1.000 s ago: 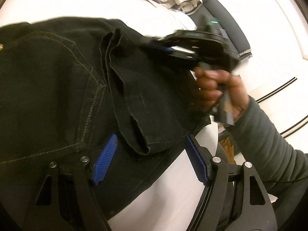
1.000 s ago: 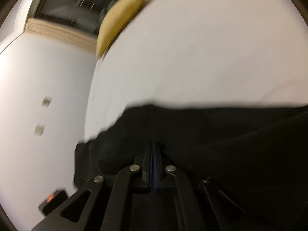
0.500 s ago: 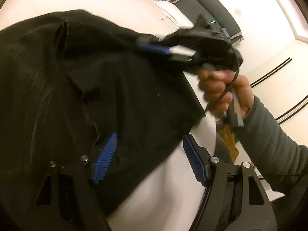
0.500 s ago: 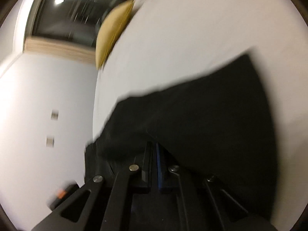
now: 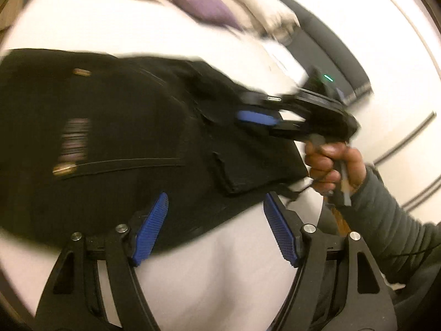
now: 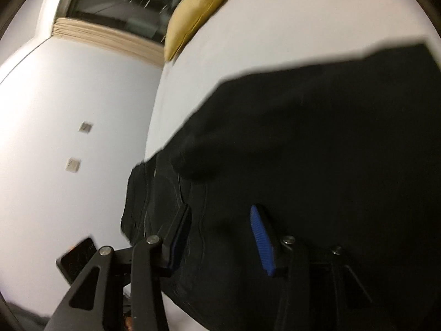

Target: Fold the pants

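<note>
Black pants (image 5: 115,143) lie folded on a white bed (image 5: 220,270); a leg end is laid over the waist part. They fill the right wrist view (image 6: 317,151) too. My left gripper (image 5: 215,220) is open and empty, hovering over the pants' near edge. My right gripper (image 6: 220,229) is open with its jaws apart just above the cloth; it also shows in the left wrist view (image 5: 256,110), held by a hand at the pants' right edge.
A yellow pillow (image 6: 198,13) lies at the bed's head, with a purple pillow (image 5: 204,11) and white bedding (image 5: 264,13) beside it. A white wall (image 6: 69,110) runs along the bed. A dark headboard or bench (image 5: 330,47) stands past the bed.
My right gripper was shut on the pants' cloth and carried it over the pants. It has now opened and let go. My left gripper stayed open.
</note>
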A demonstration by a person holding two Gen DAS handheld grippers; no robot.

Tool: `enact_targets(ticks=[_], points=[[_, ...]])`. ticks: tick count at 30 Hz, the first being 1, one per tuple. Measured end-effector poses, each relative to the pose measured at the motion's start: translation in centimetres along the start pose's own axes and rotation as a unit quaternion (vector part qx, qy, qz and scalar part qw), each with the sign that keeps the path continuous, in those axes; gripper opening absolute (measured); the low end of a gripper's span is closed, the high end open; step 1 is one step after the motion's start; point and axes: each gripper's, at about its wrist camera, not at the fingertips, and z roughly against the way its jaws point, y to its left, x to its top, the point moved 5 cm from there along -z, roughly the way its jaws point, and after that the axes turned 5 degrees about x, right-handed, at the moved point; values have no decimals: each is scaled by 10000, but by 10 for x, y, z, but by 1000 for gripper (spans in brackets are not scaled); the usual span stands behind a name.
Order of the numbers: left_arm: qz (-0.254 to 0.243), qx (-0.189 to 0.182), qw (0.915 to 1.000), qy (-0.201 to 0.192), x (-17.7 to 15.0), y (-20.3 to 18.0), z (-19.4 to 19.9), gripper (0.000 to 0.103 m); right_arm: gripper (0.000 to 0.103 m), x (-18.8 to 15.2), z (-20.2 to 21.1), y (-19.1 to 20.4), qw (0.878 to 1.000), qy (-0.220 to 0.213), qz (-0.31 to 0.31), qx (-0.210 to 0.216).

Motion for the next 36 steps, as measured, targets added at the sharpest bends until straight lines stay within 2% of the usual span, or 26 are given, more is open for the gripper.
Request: enact_targets(ticks=[2,4,5,6,7,8,9,11,13,15,16,17,18,19,21,23,25,28,31,33,34,35,36], points=[[356,213,9987,-279,-14,24,32,71,54,-6,14,24,9979,-292,237,537],[748,378,9948,-571,-22,60,61,71,67,-19,24,27,9934,-514,280,985],[948,469,9916,-743,-28,76,76,71,78,-25,22,16,9934,-612,203,953],[1109,561,9884,-870,-31,87,87,71,81,-32,21,-4,9960,-680,-2,572],[1276,683,9847,-971,-35,98,96,71,80,-36,17,-28,9978,-590,-295,5],[1508,824,9797,-1029,-36,117,109,71,47,-41,16,-45,9960,-551,-550,-445],[1701,793,9765,-1063,-35,140,121,71,39,-42,29,-49,9948,-621,-651,-469],[1977,772,9691,-1257,-41,157,141,71,47,-40,35,-18,9962,-691,-511,-113],[2218,652,9630,-1388,-46,182,157,71,60,-37,35,25,9973,-704,135,167],[2321,567,9608,-1404,-47,194,158,71,83,-35,13,47,9969,-492,424,446],[2341,557,9606,-1388,-45,196,156,71,86,-35,-2,44,9979,-349,395,375],[2333,510,9614,-1368,-43,186,147,71,88,-38,-21,28,9997,-81,219,1],[2310,526,9620,-1360,-42,176,138,71,85,-39,-37,2,9981,235,-95,-567],[2334,603,9610,-1353,-43,184,137,71,77,-40,-41,-6,9964,231,-206,-788],[2631,531,9543,-1316,-44,199,130,71,77,-36,-36,5,9981,13,-273,-561],[2912,370,9465,-1340,-48,204,111,71,77,-40,-44,17,9991,147,-293,-259],[3167,187,9388,-1342,-33,199,79,71,77,-42,-48,31,9995,259,-35,-202],[3113,87,9374,-1560,-21,204,81,71,74,-44,-64,40,9996,264,-3,88],[3057,49,9376,-1657,-7,207,70,70,66,-43,-67,44,9992,221,-22,343],[3087,84,9373,-1618,-7,210,65,53,58,-41,-70,49,9989,225,-6,407],[3151,109,9360,-1568,-8,214,62,34,56,-37,-72,45,9990,256,4,369],[3215,72,9343,-1540,4,216,45,29,53,-33,-73,40,9991,301,21,314],[3294,-13,9317,-1530,4,216,45,29,50,-31,-74,48,9990,330,48,312]])
